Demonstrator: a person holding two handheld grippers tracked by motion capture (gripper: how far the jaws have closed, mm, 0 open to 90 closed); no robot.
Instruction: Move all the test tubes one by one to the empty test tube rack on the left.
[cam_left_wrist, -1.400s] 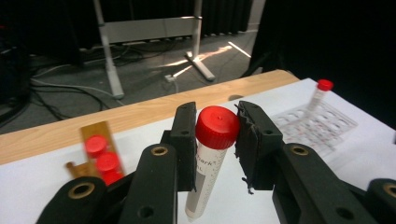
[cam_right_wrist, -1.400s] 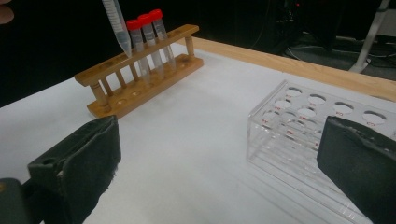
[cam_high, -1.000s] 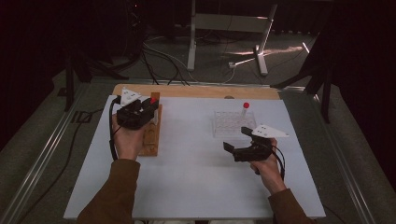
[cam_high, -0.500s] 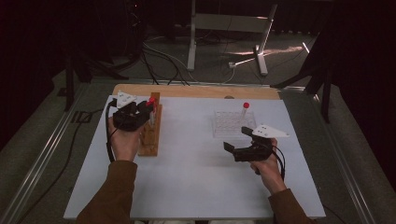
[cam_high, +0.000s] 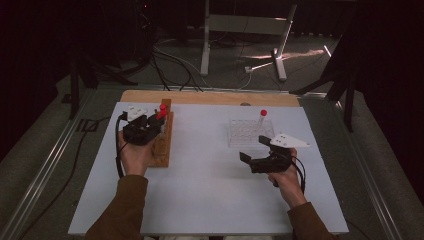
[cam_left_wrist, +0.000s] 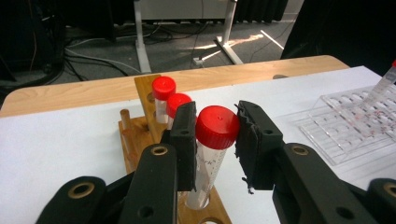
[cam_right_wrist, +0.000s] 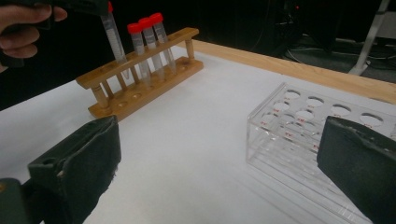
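the white table (cam_high: 200, 190) has two racks set well apart, so each hand gets its own side to work. on the left is the wooden rack (cam_high: 162, 142), which stands two red-capped tubes (cam_left_wrist: 168, 95) upright in its far holes, and on the right is the clear plastic rack (cam_high: 247, 132) with a single tube (cam_high: 262, 119) poking out of it at a tilt. the left gripper (cam_left_wrist: 215, 133) is pinching a red-capped tube (cam_left_wrist: 212, 149) right at the cap, tilted, its lower end through a hole of the wooden rack's top bar, probably because gripping by the cap keeps the jaws clear of the neighbours. the right gripper (cam_high: 256, 156) just hovers near the clear rack with its jaws spread wide and nothing between them, looks like it's waiting its turn.
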